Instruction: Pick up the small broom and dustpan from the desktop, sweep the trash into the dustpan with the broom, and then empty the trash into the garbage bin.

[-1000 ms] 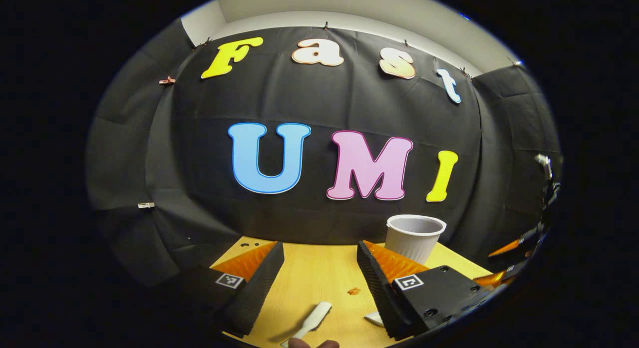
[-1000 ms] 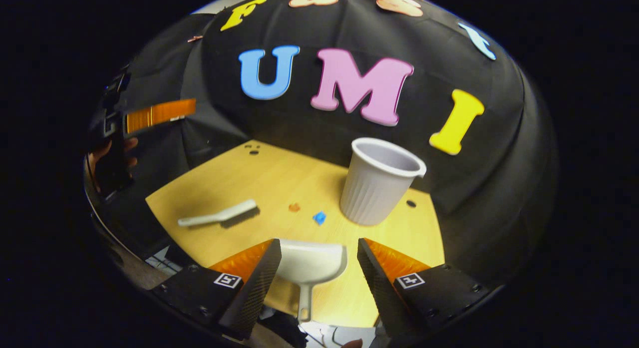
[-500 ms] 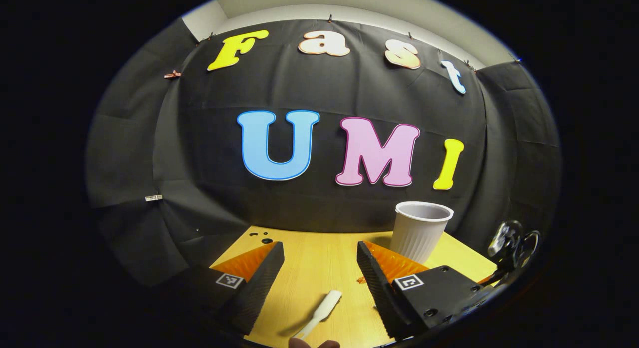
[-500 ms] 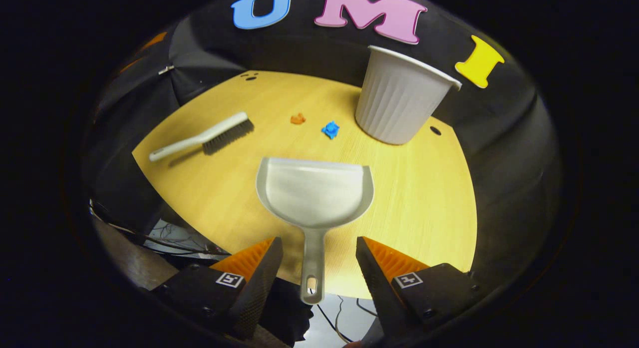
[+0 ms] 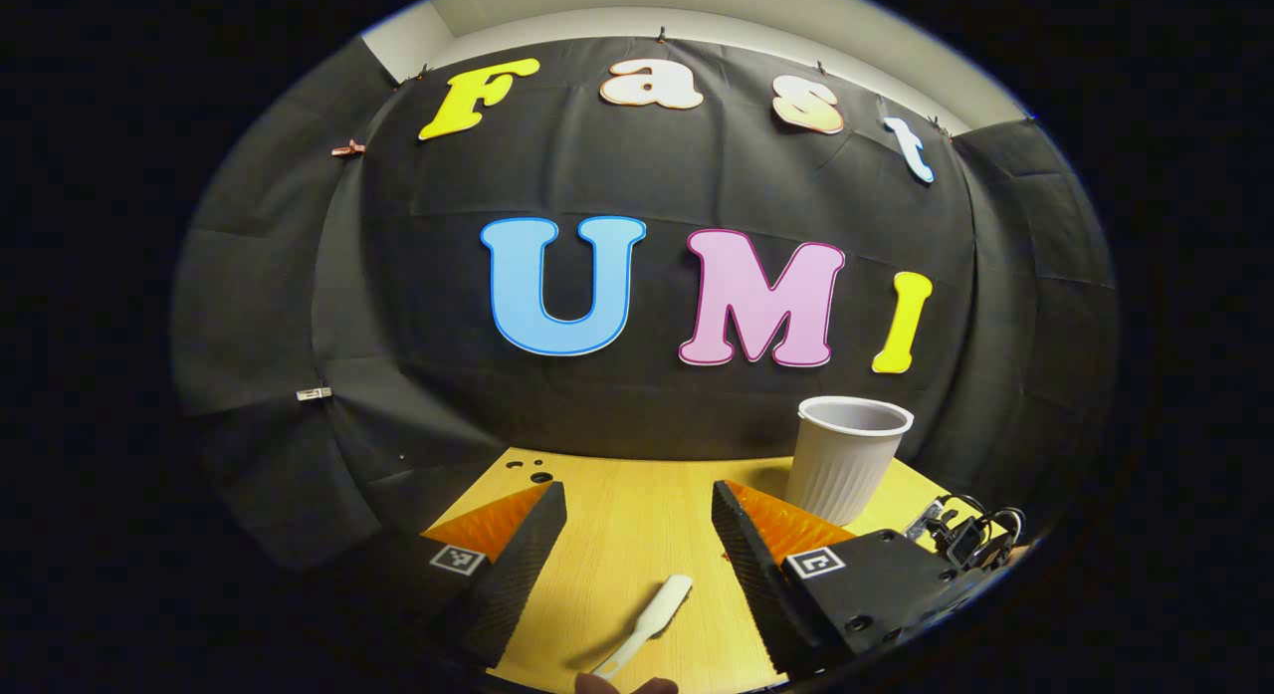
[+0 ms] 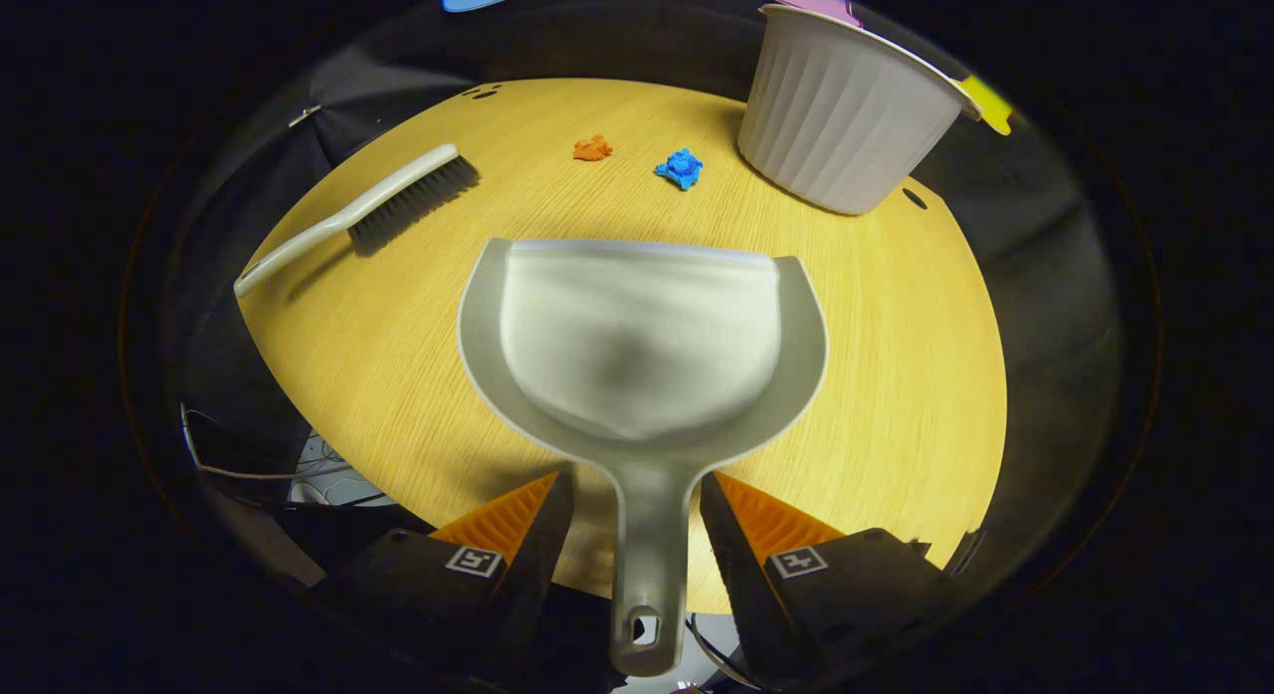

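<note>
White dustpan (image 6: 642,346) lies flat on the desktop (image 6: 896,375), handle toward its near edge. Broom (image 6: 353,214) lies left of the dustpan; orange scrap (image 6: 592,148), blue scrap (image 6: 680,168) and ribbed white bin (image 6: 846,126) sit beyond it.

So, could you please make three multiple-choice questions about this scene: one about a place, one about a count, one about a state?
1. Where does the dustpan handle lie?
A. Between the right gripper jaws
B. Inside the garbage bin
C. Under the broom

2. How many scraps of trash lie on the desktop?
A. None
B. Two
C. Five

3. What state are the left gripper jaws in?
A. Shut on the broom
B. Shut on the bin
C. Open, holding nothing

Answers:
1. A: the handle runs down the gap between the jaws, which stand apart on either side of it.
2. B: an orange scrap and a blue scrap lie beyond the pan's front edge.
3. C: the jaws stand wide apart, with the broom handle lying on the desktop between them.
</note>
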`<state>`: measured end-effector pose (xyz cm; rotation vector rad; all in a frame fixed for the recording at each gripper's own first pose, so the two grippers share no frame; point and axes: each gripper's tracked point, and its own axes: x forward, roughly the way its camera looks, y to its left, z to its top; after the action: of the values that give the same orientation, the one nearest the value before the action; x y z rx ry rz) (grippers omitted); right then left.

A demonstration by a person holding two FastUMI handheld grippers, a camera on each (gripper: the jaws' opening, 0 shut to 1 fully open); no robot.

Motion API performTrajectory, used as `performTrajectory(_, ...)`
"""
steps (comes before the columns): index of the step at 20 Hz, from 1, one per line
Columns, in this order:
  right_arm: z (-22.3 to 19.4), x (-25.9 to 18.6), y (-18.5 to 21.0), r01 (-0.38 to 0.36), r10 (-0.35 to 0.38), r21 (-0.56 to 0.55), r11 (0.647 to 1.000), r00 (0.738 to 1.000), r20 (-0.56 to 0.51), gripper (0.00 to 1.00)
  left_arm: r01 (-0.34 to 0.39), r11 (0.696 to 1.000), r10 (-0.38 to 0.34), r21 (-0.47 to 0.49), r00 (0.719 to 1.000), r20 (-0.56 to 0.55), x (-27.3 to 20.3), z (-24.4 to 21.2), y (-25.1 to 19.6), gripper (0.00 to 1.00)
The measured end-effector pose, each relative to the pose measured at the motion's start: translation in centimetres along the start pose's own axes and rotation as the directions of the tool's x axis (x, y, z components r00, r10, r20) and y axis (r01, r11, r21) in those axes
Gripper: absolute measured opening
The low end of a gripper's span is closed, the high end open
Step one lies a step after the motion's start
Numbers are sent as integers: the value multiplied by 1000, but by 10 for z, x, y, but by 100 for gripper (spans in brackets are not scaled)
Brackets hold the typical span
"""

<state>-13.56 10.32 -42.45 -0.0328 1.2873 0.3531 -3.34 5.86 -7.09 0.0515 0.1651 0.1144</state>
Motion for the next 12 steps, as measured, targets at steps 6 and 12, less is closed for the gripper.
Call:
performTrajectory(6, 3, 13, -1, -22, 27, 53, 998, 996, -87, 75, -25, 1000, 25, -4, 1000, -6, 5, -4, 3, 94)
performTrajectory(12, 4, 18, 0, -36, 42, 73, 997, 996, -85, 39, -63, 998, 63, 4, 997, -41, 14, -15, 4, 94)
